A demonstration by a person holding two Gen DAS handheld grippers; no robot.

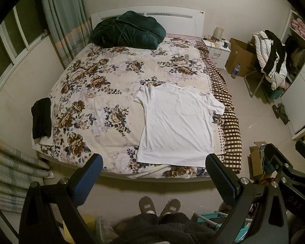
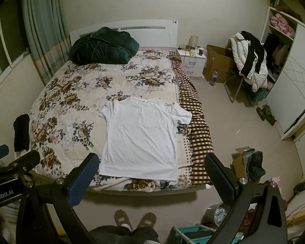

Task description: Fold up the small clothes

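White lettering reading "enRobot.AI", its first letter cut off at the frame's left edge, is seen on the black body of the left gripper (image 2: 2,195) in the right wrist view. The letters "DAS" are read faintly on the black frame of the right gripper (image 1: 294,201) at the near right of the left wrist view. Dark print is carried by the cardboard box (image 2: 217,65) at the far right, but it cannot be read.

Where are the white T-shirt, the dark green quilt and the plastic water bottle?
white T-shirt (image 1: 175,126): left wrist view, middle of the chest panel.
dark green quilt (image 2: 102,47): right wrist view, centre of the bundled heap.
plastic water bottle (image 2: 213,78): right wrist view, its labelled body.
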